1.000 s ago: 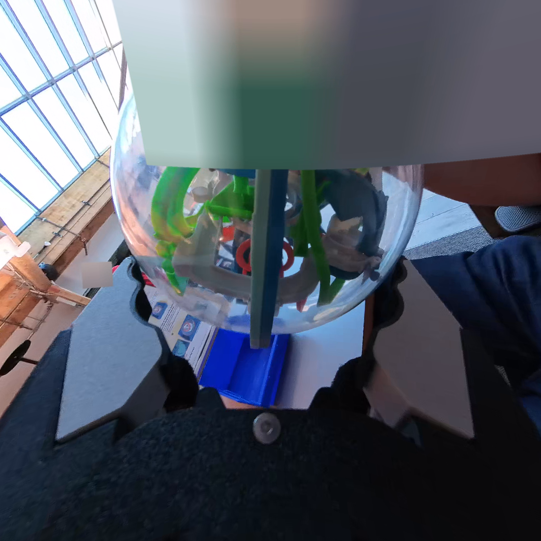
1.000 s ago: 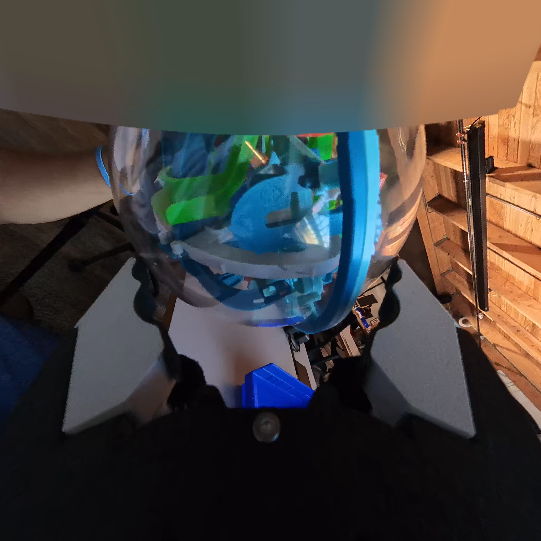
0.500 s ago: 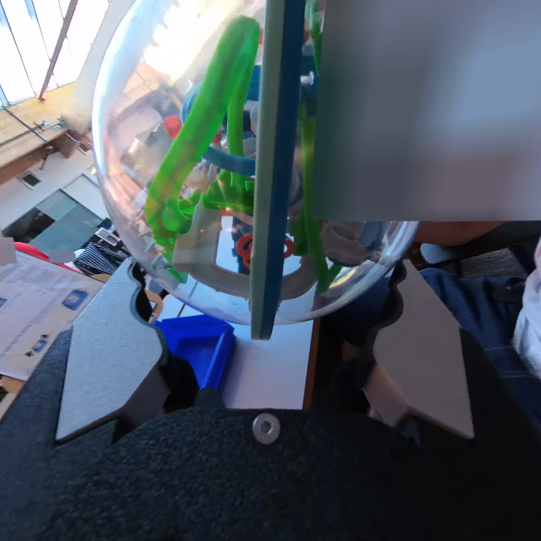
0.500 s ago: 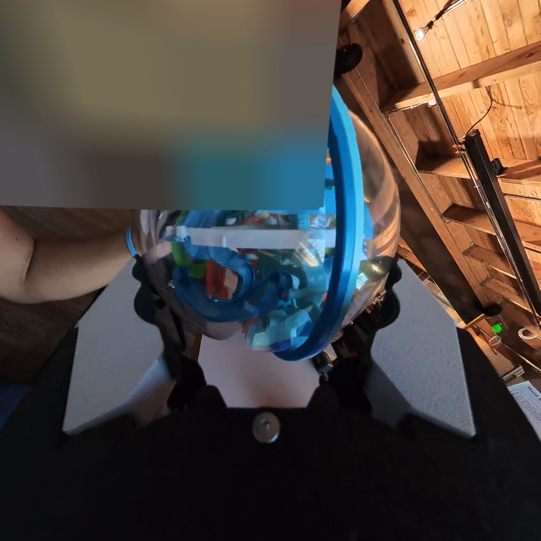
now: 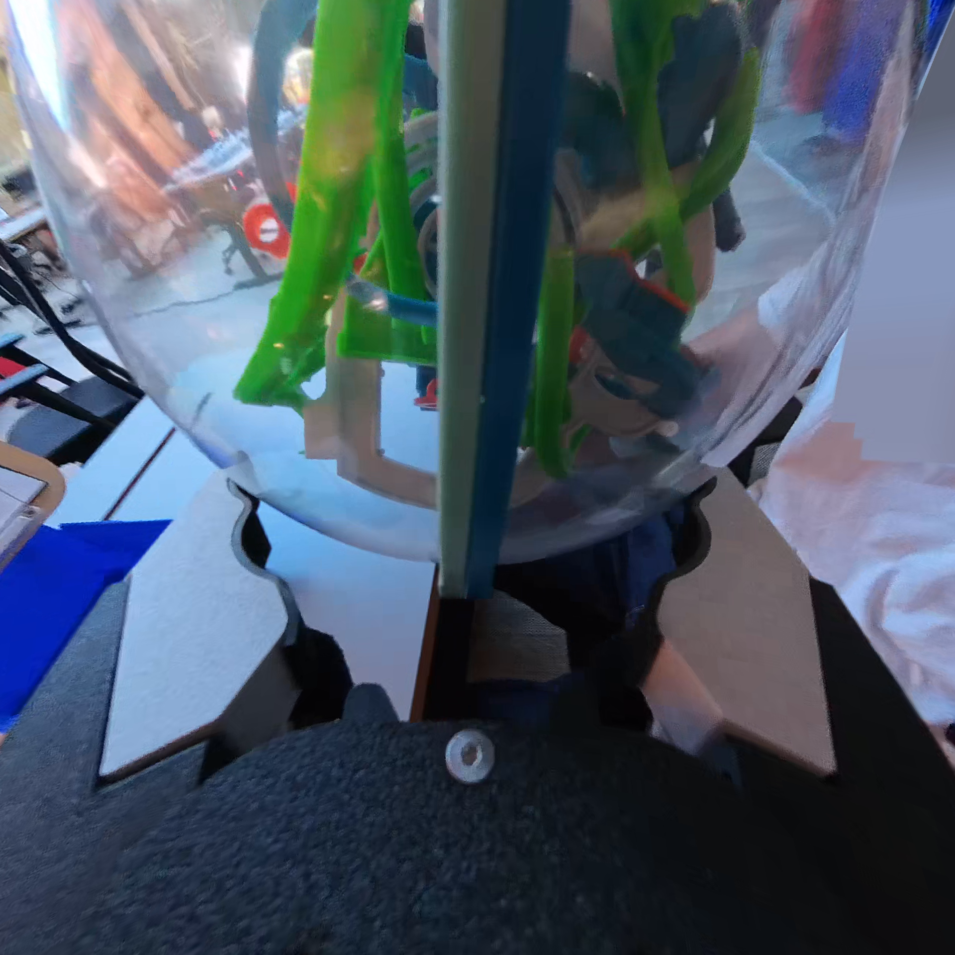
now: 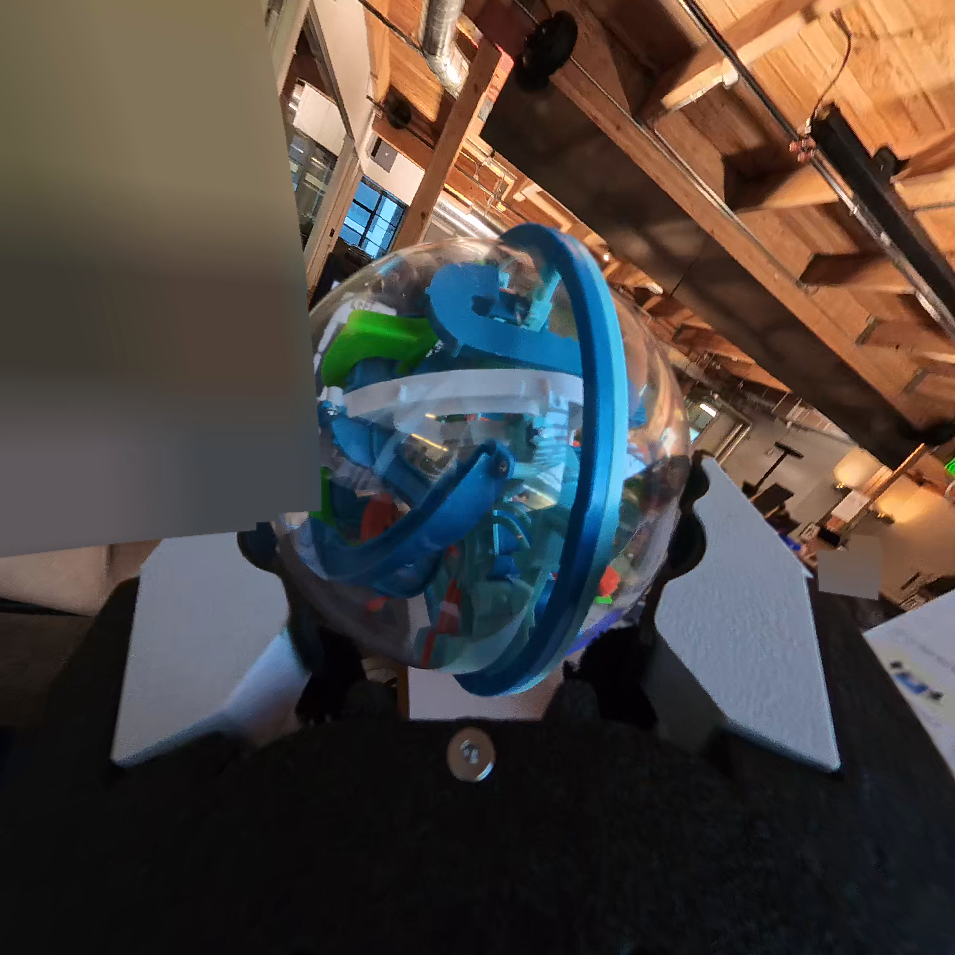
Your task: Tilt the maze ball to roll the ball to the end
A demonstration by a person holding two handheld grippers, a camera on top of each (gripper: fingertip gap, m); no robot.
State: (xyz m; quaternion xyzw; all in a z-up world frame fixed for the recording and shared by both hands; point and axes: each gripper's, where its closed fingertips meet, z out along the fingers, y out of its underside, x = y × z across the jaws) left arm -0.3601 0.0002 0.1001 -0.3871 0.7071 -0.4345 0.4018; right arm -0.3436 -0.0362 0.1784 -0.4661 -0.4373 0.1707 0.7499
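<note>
The maze ball (image 5: 362, 258) is a clear sphere with green, blue and grey tracks inside and a blue ring (image 5: 496, 310) around its middle. It fills the upper left wrist view. My left gripper (image 5: 467, 517) is shut on its lower part, one finger on each side of the ring. In the right wrist view the maze ball (image 6: 465, 465) is held up against the ceiling, its blue ring (image 6: 599, 465) tilted on the right. My right gripper (image 6: 475, 537) is shut on it from the other side. I cannot pick out the small rolling ball.
A white table (image 5: 351, 594) with a brown front edge lies below the ball. A blue bin (image 5: 51, 594) sits at the left, black cables (image 5: 51, 320) behind it. A person's white clothing (image 5: 852, 542) is at the right. Wooden ceiling beams (image 6: 723, 155) are above, a paper sheet (image 6: 920, 661) at right.
Both grippers have turned the ball while holding it. The right view has swung up from the wooden steps to the ceiling. The left view has dropped from the windows to the table.
</note>
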